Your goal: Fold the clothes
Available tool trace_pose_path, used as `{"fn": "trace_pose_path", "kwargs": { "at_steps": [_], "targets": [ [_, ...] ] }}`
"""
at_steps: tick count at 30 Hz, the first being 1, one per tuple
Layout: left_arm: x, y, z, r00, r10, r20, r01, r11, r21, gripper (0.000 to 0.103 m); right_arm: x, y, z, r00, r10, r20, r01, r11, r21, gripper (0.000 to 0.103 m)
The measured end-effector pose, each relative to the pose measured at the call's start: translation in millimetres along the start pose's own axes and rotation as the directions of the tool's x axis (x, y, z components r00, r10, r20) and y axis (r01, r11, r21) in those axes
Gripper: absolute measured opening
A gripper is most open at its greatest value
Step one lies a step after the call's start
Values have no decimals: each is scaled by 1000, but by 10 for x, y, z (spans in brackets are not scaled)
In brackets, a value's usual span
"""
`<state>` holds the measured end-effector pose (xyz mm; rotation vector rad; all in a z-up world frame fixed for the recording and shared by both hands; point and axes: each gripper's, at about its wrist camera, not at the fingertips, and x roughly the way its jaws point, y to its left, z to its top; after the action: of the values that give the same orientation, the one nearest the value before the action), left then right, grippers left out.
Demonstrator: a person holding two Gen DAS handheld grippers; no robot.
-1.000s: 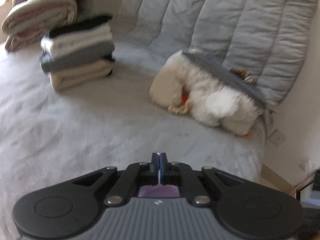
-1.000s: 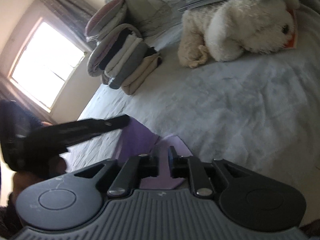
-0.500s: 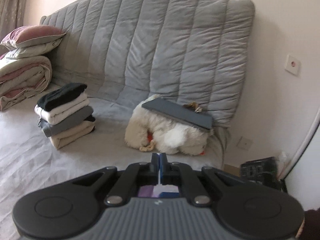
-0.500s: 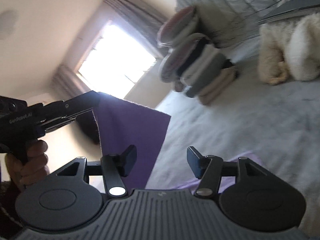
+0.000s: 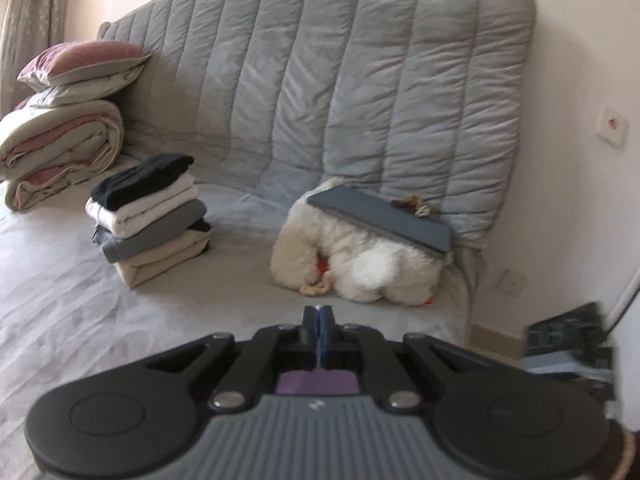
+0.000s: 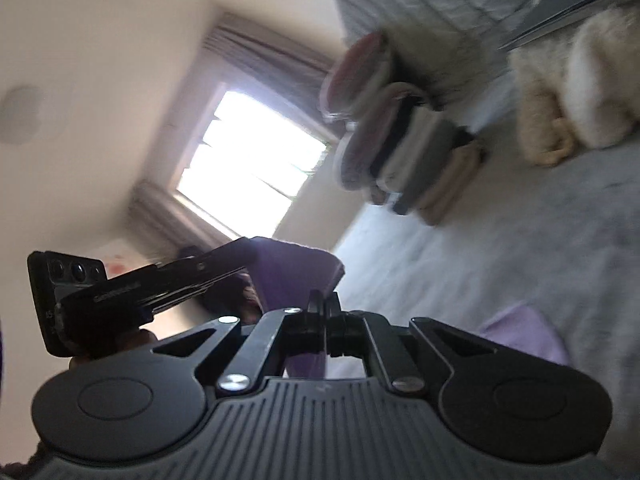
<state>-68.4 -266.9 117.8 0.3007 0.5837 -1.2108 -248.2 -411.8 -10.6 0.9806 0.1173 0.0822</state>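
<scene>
A purple cloth (image 6: pixel 294 276) hangs in the air between both grippers, and its lower part (image 6: pixel 524 332) lies on the grey bed sheet (image 6: pixel 500 264). My left gripper (image 6: pixel 250 248) is shut on the cloth's top corner. In the left wrist view the left gripper (image 5: pixel 318 320) has its fingers pressed together, with purple cloth (image 5: pixel 316 384) showing just behind them. My right gripper (image 6: pixel 325 305) is shut on the cloth's edge, a little below and to the right of the left gripper. A stack of folded clothes (image 5: pixel 148 216) stands on the bed.
A white plush toy (image 5: pixel 360 272) with a grey flat slab (image 5: pixel 380 216) on it leans against the quilted grey headboard (image 5: pixel 340 100). A rolled duvet (image 5: pixel 60 152) and pillows (image 5: pixel 80 64) are at the far left. The bed's right edge drops beside the wall. A bright window (image 6: pixel 252 168) shows behind.
The left gripper rose and lifted the purple cloth off the bed. The right gripper swung up towards it, opened wide, then shut on the cloth's edge.
</scene>
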Motion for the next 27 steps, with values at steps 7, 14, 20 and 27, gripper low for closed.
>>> {"fn": "trace_pose_path", "kwargs": {
  "at_steps": [7, 14, 20, 27],
  "targets": [
    [766, 86, -259, 991, 43, -124, -52, 996, -69, 1, 24, -9, -18, 956, -277, -98, 270, 960, -82, 3],
    [1275, 38, -608, 982, 29, -189, -54, 990, -129, 1, 96, -251, -182, 898, -413, -155, 401, 910, -105, 3],
    [1449, 68, -764, 982, 21, -187, -57, 980, -188, 1, 113, -401, -234, 869, -462, -177, 448, 887, -115, 3],
    [1401, 172, -930, 985, 41, -166, -84, 960, -266, 8, 144, -377, -259, 836, -518, -182, 493, 854, -168, 13]
  ]
}}
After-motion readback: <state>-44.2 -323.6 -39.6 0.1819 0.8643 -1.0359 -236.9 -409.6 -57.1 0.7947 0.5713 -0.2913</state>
